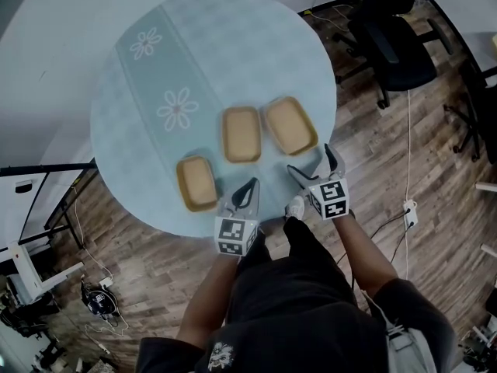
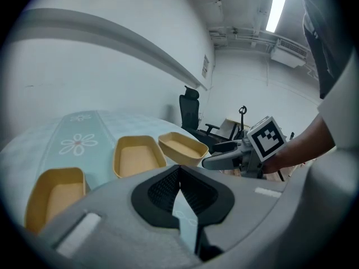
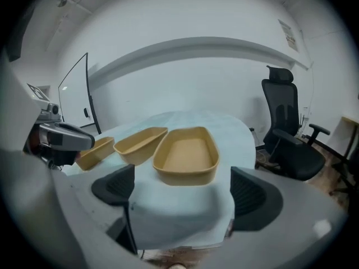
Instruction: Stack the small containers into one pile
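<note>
– Between the fingers of the right gripper [image 3: 185,194], anything?
– Nope. Spread wide, empty, only worktop [image 1: 233,45] cloth showing in the gap. It's low over the near edge.
– Left gripper [image 2: 179,172]?
– Fingers pressed together, nothing in them. It's at the near edge too, just beside the right one.
– Target?
– Right container [image 3: 188,153], straight ahead of the right fingers and near the tips. It sits flat, open side up. Long axis runs roughly along the pointing line, short end facing the fingers. I'd guess the spread would straddle its width.
– Other two?
– Middle container [image 3: 140,142] is just left of it; head view shows a thin gap. Left container [image 1: 196,183] is further left and closer to the near edge, ahead-left of the left fingers. So the right hand is nearer the right container and the left hand nearer the left one.
– Stacked yet?
– No, all three sit separate on the cloth.
– Room to move?
– The worktop edge is right under both sets of fingers, so pulling back means going off the edge. Plenty of bare cloth beyond the containers. To the right of the right fingers the round edge curves away fast, and the office chair [image 1: 396,45] stands well apart on the floor. The tight spot is the inner side: the middle container's rim sits close to where the left-hand finger would pass. Likely risk is nudging it.
</note>
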A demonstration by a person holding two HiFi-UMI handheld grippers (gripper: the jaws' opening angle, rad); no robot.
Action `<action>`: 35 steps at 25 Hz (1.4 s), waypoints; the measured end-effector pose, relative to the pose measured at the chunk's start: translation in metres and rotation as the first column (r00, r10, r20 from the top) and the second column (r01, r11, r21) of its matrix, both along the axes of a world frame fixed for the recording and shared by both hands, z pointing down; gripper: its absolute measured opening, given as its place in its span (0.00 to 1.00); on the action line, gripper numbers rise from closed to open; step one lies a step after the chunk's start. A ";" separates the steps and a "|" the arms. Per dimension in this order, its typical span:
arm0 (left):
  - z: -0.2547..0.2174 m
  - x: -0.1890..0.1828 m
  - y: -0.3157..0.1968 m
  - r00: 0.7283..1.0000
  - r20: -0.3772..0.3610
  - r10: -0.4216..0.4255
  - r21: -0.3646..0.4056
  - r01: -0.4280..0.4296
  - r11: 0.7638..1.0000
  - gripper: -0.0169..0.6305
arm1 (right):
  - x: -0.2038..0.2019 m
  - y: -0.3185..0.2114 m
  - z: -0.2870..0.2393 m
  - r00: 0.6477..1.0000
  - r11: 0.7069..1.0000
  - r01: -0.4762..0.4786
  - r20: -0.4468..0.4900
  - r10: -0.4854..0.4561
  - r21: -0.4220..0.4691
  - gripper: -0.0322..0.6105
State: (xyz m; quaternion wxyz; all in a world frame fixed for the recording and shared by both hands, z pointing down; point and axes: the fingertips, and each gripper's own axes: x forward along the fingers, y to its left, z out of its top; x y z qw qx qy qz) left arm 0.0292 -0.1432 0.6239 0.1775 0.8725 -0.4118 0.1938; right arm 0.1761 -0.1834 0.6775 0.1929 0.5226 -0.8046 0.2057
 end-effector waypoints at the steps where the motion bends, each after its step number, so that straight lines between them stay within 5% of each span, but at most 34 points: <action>1: 0.001 0.000 -0.001 1.000 0.003 -0.002 0.000 0.002 1.000 0.03 | 0.000 -0.004 0.003 1.000 1.000 0.004 -0.006 -0.004 -0.003 0.87; 17: 0.001 0.003 -0.004 0.999 -0.029 -0.030 -0.026 0.029 0.999 0.04 | -0.016 -0.047 0.028 0.997 0.998 0.060 -0.050 -0.061 -0.028 0.90; 35: 0.001 -0.010 0.013 0.999 -0.025 -0.030 -0.026 0.030 0.999 0.04 | -0.008 -0.044 0.002 0.998 0.999 -0.020 -0.056 0.022 0.038 0.83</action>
